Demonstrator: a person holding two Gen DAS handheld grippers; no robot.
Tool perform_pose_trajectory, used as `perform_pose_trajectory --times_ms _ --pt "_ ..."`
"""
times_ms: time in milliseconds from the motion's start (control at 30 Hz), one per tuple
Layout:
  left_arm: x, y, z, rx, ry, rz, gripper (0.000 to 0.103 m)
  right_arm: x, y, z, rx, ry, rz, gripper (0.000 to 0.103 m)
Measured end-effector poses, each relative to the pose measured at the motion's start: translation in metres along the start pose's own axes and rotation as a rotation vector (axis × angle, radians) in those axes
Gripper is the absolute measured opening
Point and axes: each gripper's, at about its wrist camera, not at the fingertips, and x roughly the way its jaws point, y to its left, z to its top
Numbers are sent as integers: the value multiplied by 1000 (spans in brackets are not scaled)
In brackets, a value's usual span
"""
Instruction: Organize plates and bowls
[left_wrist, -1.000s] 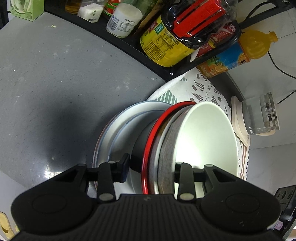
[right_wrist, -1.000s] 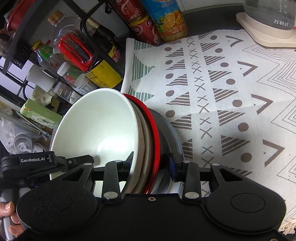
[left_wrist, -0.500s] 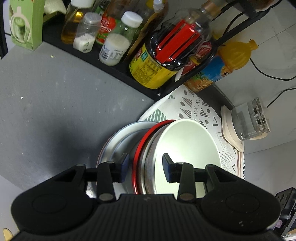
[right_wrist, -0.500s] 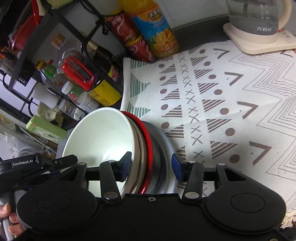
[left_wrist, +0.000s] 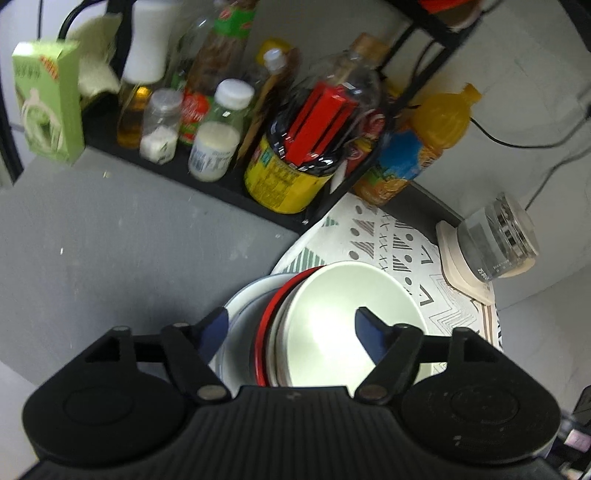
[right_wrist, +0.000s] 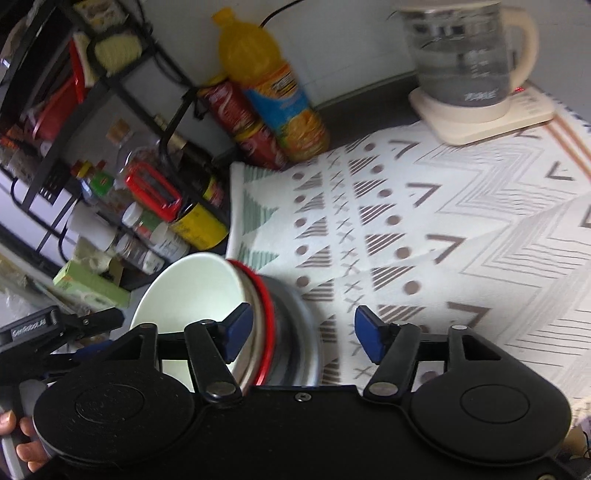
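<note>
Grey counter (left_wrist: 110, 251) bears stacked bowls (left_wrist: 343, 325) (white uppermost); left gripper (left_wrist: 291, 328) and right gripper (right_wrist: 303, 332) opening, empty.

White bowl (left_wrist: 343, 317) sitting in a red-rimmed bowl (left_wrist: 263, 343), on a pale grey plate (left_wrist: 240, 317). Cloth (right_wrist: 424, 236) showing white with brown triangles, dots, crosses, chevrons and green triangles at its edge. Counter (left_wrist: 110, 251) reading flat grey. Juice bottle (right_wrist: 273, 92) showing yellow-orange, blue label. Rack (left_wrist: 229, 184) black. Carton (left_wrist: 48, 103) light green. Gripper pads (right_wrist: 238, 328) blue on black bodies.
</note>
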Motion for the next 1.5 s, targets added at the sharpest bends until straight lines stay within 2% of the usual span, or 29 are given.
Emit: perform_pose_trajectory --times_ms 233,333,567,800,900,1067,1233,1500 --pt "0 -20 -7 64 -1 -7 76 -30 -16 -6 15 -88 -67 78" --pt "-5 -30 -10 89 -9 -32 76 -43 -20 -10 7 -124 -93 88" --pt "-13 -51 -24 127 -32 -62 79 -68 -26 -19 6 -171 -116 89" --pt "-35 -75 -55 196 -26 -101 79 -109 -33 -38 9 -194 -153 96" --pt "-52 -80 -68 216 -33 -102 84 -125 -32 -50 0 -212 -169 102" --pt "-76 -82 -91 266 -39 -105 92 -149 -27 -70 4 -246 -187 103" --pt "-96 -83 -113 338 -54 -99 95 -167 -18 -90 -21 -278 -225 103" --pt "-116 -72 -140 386 -46 -109 97 -186 -8 -119 -40 -307 -287 103"
